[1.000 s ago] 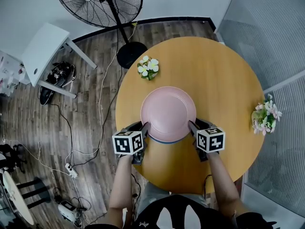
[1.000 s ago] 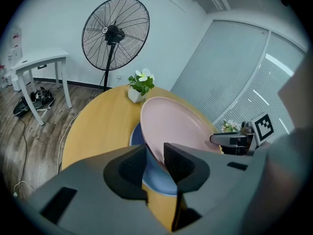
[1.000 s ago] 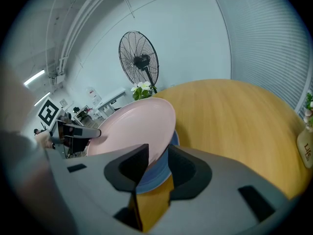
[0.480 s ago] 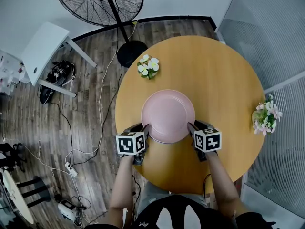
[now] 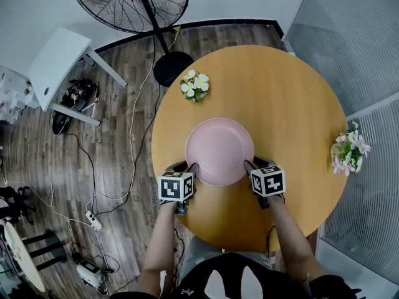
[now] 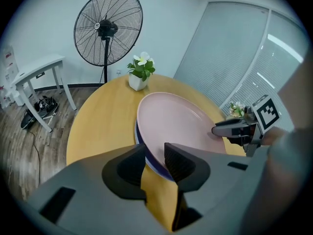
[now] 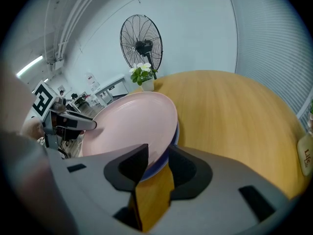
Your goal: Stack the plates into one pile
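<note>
A pink plate [image 5: 219, 149] lies on a blue plate [image 6: 138, 137] in the middle of the round wooden table [image 5: 293, 104]. Only a thin blue rim [image 7: 174, 132] shows under the pink one. My left gripper [image 5: 190, 167] has the near-left rim of the pink plate between its jaws. Those jaws have just been opening a little, and the pads still meet the rim. My right gripper [image 5: 248, 166] is shut on the near-right rim. In the left gripper view the right gripper's fingers [image 6: 230, 129] reach onto the plate [image 6: 181, 121] from the far side.
A small pot of white flowers [image 5: 195, 87] stands at the table's far left edge, and another flower pot [image 5: 349, 151] at its right edge. A standing fan [image 5: 131, 5], a white side table [image 5: 59, 67] and cables are on the floor to the left. Glass walls close the right.
Both grippers have sunk with the pink plate. It looks smaller now, and the blue rim that showed under its near edge is almost covered.
</note>
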